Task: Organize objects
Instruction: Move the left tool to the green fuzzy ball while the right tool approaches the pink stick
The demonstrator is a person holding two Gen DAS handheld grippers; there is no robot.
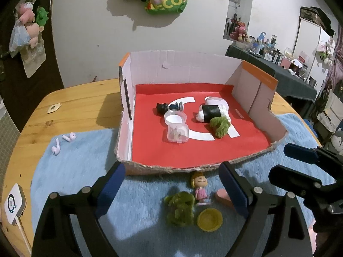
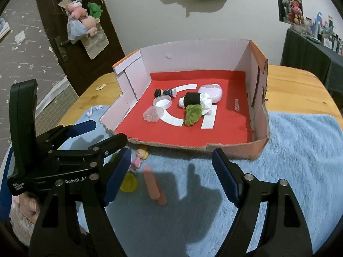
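Since half the clutter already sits in the cardboard tray (image 1: 253, 156), both tongs, left (image 1: 171, 189) and right (image 2: 171, 171), hover spread and empty over the girl figurine (image 1: 200, 189), ready to grab.

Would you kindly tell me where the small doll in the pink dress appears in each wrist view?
Left wrist view: the doll in the pink dress stands low and centre on the blue towel, just before the box's front edge.
Right wrist view: the doll is left of centre, beside the right tongs' left finger.
Shared landmark: the red-floored cardboard box right behind it.
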